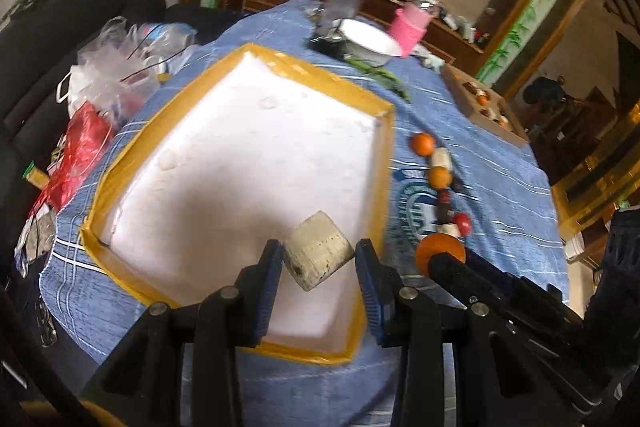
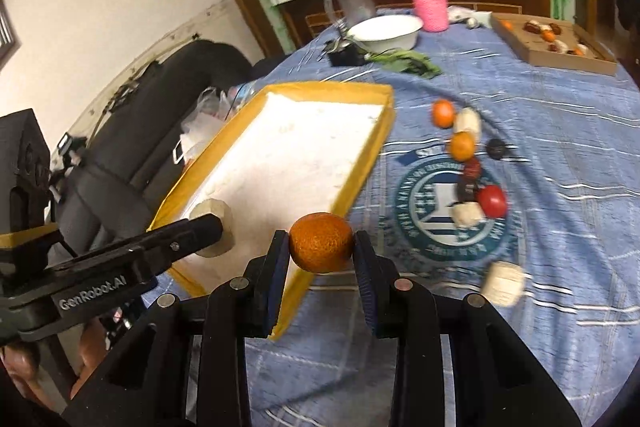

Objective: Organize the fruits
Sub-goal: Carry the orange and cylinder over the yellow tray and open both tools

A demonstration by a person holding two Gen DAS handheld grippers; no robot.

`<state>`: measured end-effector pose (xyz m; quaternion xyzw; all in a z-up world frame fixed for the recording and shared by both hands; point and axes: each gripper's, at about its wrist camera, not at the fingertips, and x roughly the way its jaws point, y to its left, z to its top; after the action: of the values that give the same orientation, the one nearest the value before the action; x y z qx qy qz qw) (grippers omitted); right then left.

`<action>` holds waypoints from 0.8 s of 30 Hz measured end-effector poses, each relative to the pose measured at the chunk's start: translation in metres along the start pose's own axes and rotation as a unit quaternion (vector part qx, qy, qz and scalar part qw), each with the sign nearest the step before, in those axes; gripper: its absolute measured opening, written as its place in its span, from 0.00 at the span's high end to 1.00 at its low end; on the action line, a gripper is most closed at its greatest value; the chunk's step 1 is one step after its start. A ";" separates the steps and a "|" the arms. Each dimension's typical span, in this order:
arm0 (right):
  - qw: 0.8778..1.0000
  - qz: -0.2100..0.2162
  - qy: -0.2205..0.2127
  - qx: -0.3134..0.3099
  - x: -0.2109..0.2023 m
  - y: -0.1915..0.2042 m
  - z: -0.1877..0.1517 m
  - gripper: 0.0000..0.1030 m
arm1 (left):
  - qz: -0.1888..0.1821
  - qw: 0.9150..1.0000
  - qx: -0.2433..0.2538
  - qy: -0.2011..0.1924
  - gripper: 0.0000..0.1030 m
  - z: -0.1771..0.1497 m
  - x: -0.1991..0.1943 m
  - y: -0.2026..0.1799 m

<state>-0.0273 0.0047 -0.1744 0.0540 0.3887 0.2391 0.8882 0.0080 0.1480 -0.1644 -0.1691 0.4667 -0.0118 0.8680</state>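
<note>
Presently, my holdings:
Left gripper point(image 1: 319, 254): clamped on pale block point(image 1: 318, 251), over tray point(image 1: 120, 171) floor, lower centre.
Right gripper point(image 2: 321, 251): clamped on orange point(image 2: 321, 248), seemingly above tray's near rim.

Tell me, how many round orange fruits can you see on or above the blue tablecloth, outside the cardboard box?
3. One round orange fruit is clamped in the right gripper; two more lie on the blue tablecloth beside the yellow-rimmed white foam tray. Others may be hidden.
</note>
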 end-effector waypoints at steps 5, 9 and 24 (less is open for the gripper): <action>0.999 0.012 0.026 -0.016 0.032 0.016 0.006 0.70 | 0.023 1.000 -0.014 0.009 0.61 0.008 0.017 0.026; 0.998 0.017 0.045 -0.031 0.055 0.025 0.011 0.70 | 0.032 0.999 -0.021 0.019 0.61 0.010 0.029 0.038; 0.996 -0.005 0.066 -0.055 0.101 0.023 0.016 0.70 | 0.063 0.997 -0.029 0.038 0.61 0.014 0.053 0.059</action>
<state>0.0345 0.0737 -0.2236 -0.0127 0.4331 0.2589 0.8633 0.0413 0.1983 -0.2184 -0.1639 0.5090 0.0502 0.8435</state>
